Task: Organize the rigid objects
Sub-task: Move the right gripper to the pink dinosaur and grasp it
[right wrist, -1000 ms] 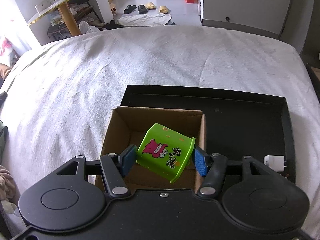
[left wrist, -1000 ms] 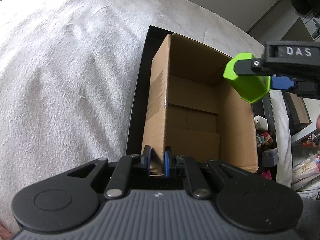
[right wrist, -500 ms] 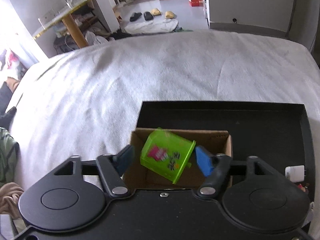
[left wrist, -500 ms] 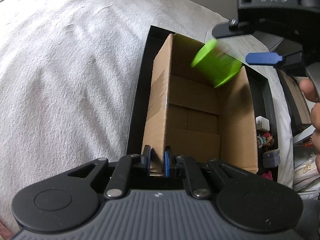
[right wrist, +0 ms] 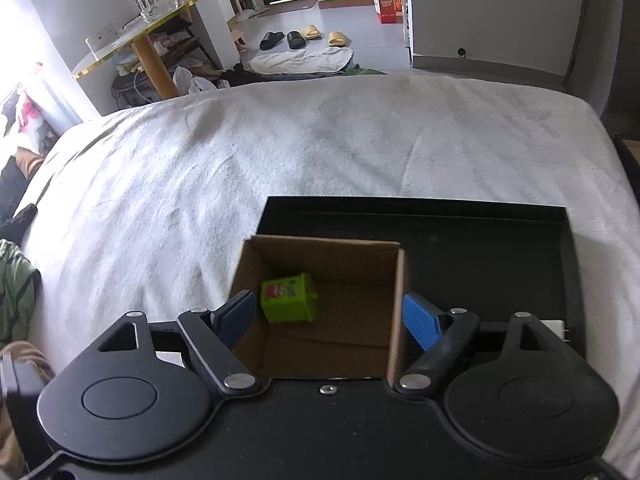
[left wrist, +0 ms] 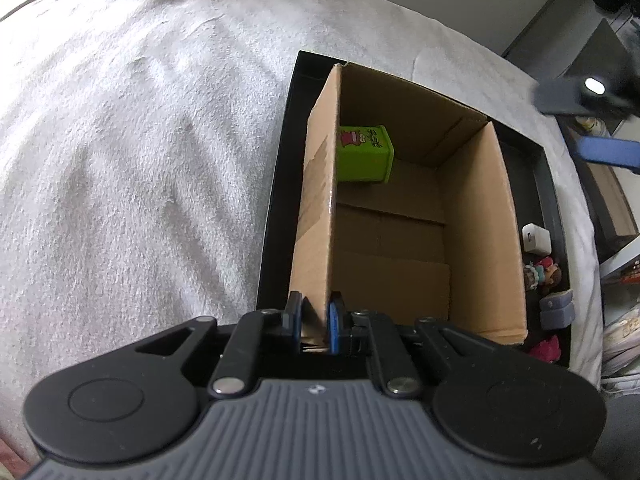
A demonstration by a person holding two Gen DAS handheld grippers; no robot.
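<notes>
Left wrist view: left gripper [left wrist: 314, 320] jaws clamped on cardboard box [left wrist: 480, 208] wall, right gripper [right wrist: 330, 316] jaws wide above green tin [right wrist: 288, 298].

tin [left wrist: 362, 154] in box [left wrist: 480, 216] — far corner | box in tray [right wrist: 480, 232] — on bed [right wrist: 280, 152]

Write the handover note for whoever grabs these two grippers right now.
Left gripper: shut on the near wall of the cardboard box, steadying it.
Right gripper: jaws have just been opening, nothing between them, above the box.
Green tin: dropped, lying inside the box at its far end.
The box stands in the black tray on the bed.
Left to box: white charger, small figurine, grey case, all in the tray beside the box.
</notes>
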